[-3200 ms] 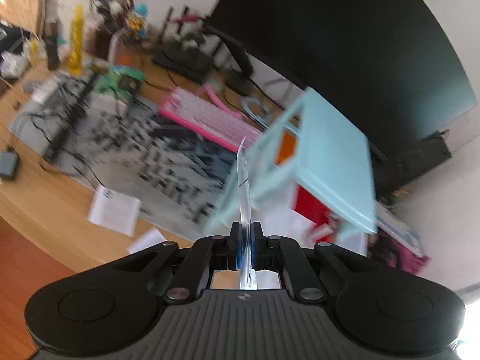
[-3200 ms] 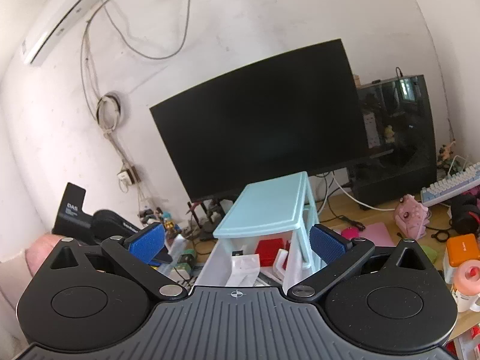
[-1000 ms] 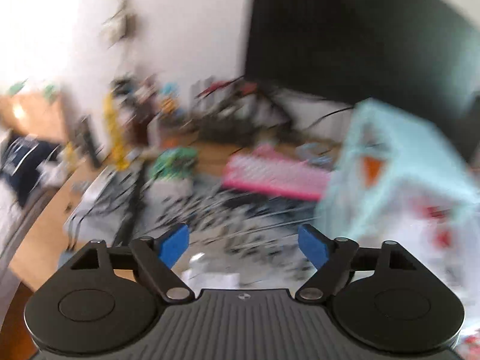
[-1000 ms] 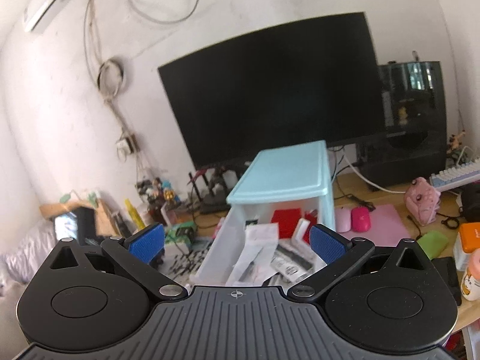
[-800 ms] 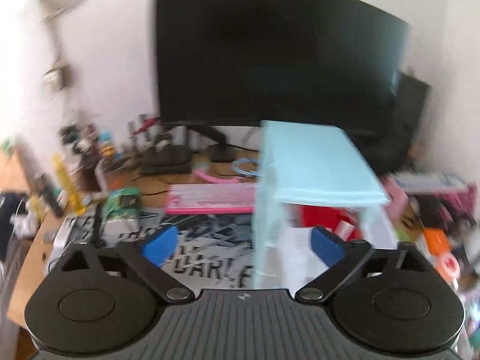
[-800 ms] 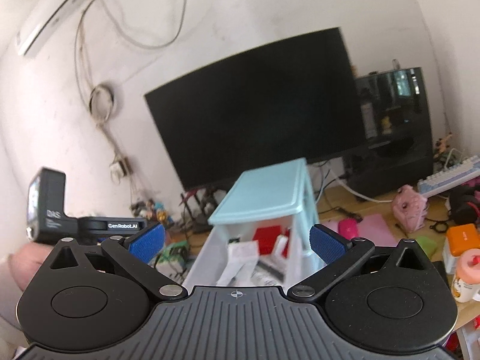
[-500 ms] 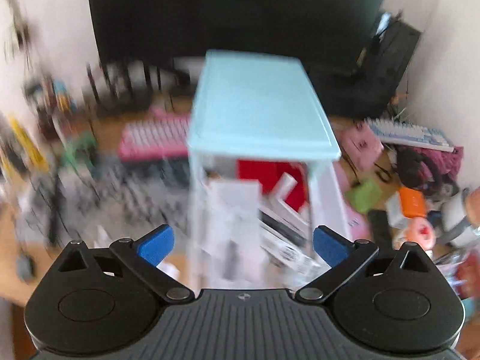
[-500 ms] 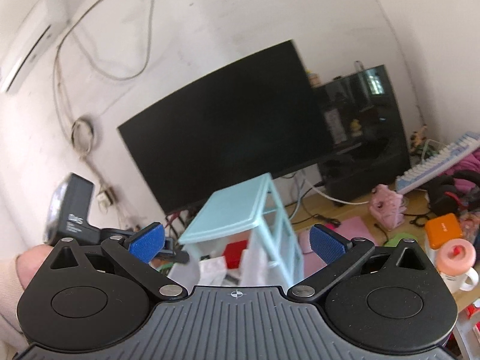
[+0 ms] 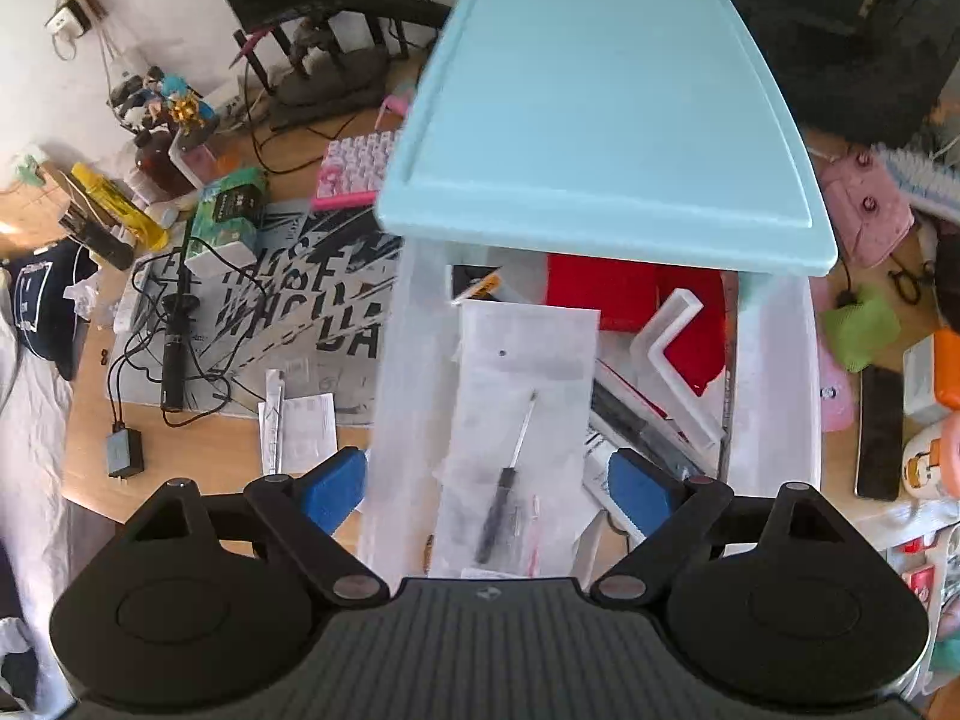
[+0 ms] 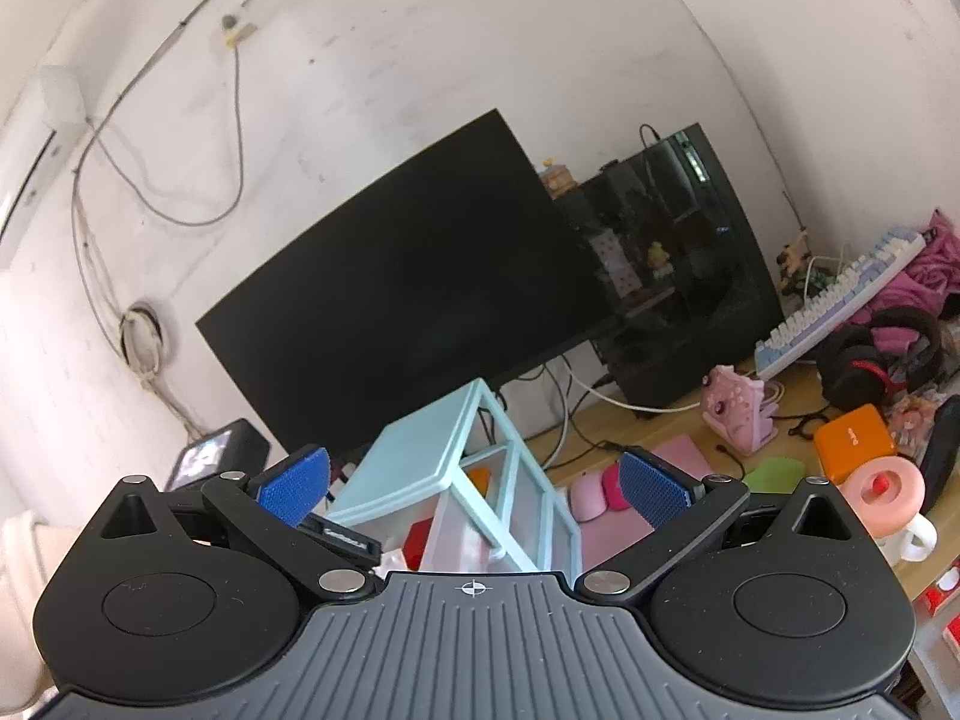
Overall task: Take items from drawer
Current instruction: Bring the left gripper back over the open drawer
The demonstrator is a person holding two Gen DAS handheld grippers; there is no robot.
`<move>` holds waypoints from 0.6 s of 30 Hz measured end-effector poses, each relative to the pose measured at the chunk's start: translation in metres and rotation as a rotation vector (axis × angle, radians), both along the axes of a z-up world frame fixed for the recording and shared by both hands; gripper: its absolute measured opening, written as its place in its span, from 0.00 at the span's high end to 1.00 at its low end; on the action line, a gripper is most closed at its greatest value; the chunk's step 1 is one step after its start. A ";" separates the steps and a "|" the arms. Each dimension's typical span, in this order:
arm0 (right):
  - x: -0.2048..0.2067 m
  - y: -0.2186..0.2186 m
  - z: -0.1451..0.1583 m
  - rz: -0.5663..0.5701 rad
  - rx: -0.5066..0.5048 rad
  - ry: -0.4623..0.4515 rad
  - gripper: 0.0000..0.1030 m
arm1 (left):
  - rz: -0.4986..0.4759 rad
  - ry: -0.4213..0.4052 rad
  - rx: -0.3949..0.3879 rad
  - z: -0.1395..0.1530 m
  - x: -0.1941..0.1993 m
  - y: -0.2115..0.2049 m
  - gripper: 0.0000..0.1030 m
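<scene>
Since a few seconds ago, no more thin packet pinched in the left gripper (image 9: 486, 489): jaws now wide apart and empty, and turned back from the table side to above the open drawer (image 9: 774, 396) of the light-blue drawer unit (image 9: 600, 102). On the table (image 9: 204, 450), left of the unit, papers and a slim packet (image 9: 273, 420) lying near the printed desk mat (image 9: 312, 294) (probably what was dropped there, though not sure). Meaning for the task, as a judgement: one item already out, next pick starting.

In the left wrist view, directly ahead and between the blue pads (image 9: 333, 489), a clear plastic bag with a small screwdriver (image 9: 510, 462) lying flat on top of the drawer content, long side pointing away from the camera. Left pad outside the translucent left wall of the drawer, right pad over the inside, so the gripper still a bit off to the left for a clean grasp. Further inside: a red box (image 9: 606, 294), a white L-shaped plastic part (image 9: 672, 354) and some flat packets on the right.

Right gripper (image 10: 474, 495) also with jaws open and holding nothing, raised and tilted up toward the black monitor (image 10: 408, 312), with the unit low between its pads and not touched. Not taking part in the pick for now, as it seems.
</scene>
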State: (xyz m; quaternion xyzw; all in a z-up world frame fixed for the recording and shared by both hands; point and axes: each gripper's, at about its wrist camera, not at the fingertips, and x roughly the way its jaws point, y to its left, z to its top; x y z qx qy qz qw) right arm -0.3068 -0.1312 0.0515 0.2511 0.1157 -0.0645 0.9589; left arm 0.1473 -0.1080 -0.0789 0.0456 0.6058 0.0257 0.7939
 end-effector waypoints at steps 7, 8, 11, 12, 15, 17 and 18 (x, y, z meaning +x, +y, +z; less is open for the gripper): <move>-0.005 -0.014 -0.006 -0.023 0.038 -0.011 0.00 | 0.021 0.028 0.000 0.007 0.004 0.003 0.10; -0.006 -0.015 -0.006 -0.028 0.044 -0.011 0.00 | 0.023 0.026 -0.008 0.012 0.004 0.006 0.11; -0.007 -0.019 -0.010 -0.035 0.062 -0.010 0.00 | 0.010 0.015 -0.037 0.027 0.002 0.009 0.11; -0.007 -0.020 -0.011 -0.036 0.066 -0.009 0.00 | 0.008 0.005 -0.050 0.033 0.000 0.009 0.11; -0.004 -0.021 -0.014 -0.032 0.075 -0.005 0.00 | -0.014 0.013 -0.130 0.047 -0.002 0.004 0.11; -0.003 -0.021 -0.015 -0.029 0.080 -0.004 0.00 | -0.035 0.009 -0.153 0.051 -0.004 -0.002 0.11; -0.002 -0.021 -0.015 -0.027 0.079 -0.004 0.00 | -0.046 0.006 -0.161 0.052 -0.005 -0.005 0.11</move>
